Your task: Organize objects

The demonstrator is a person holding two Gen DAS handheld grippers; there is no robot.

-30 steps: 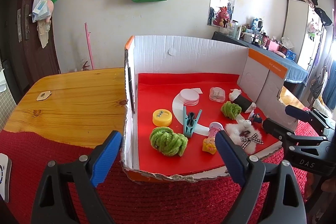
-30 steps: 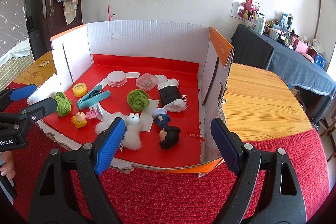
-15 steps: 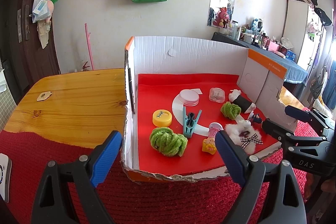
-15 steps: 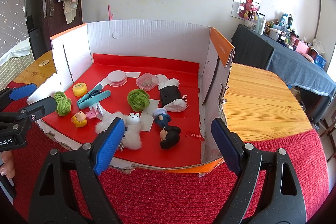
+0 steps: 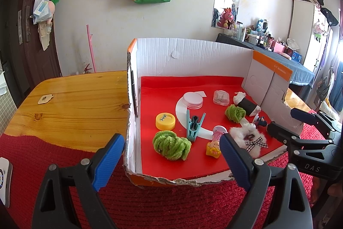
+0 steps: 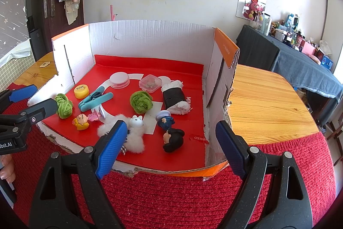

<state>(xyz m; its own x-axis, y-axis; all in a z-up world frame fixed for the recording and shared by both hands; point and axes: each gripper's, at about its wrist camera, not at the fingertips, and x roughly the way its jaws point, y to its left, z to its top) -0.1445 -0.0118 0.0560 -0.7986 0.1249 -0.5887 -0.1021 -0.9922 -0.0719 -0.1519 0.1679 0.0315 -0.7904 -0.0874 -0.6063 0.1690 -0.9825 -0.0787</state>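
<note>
Lying in the box: small toys and bits spread over the red floor of an open cardboard box (image 6: 150, 46), which sits on a red mat (image 6: 171, 196) over a wooden table (image 5: 70, 104).
Near left corner: a green yarn ball (image 5: 171, 146), with a yellow cap (image 5: 165, 121) just behind it and a teal clip (image 5: 194, 127) standing beside it.
Middle: a second green yarn ball (image 6: 140, 102), a round white lid (image 6: 119, 79) and a clear plastic case (image 6: 150, 83) further back.
Right side: a black-and-white roll (image 6: 174, 98) lying on its side; a blue-capped figure (image 6: 165, 120) and a black figure (image 6: 173, 140) in front of it.
Front edge: a white fluffy bunny (image 6: 135, 132) and a small yellow figure (image 6: 81, 121).
Left gripper (image 5: 171, 162): held low before the box's near left corner, pointing in over the torn front edge; blue-padded fingers (image 5: 108, 161) spread wide, gripping nothing.
Right gripper (image 6: 169, 147): held low at the front right of the box, level and pointing inward; fingers (image 6: 111, 147) spread wide, empty, the left pad in front of the bunny.
Between them: each gripper shows at the edge of the other's view, well apart.
</note>
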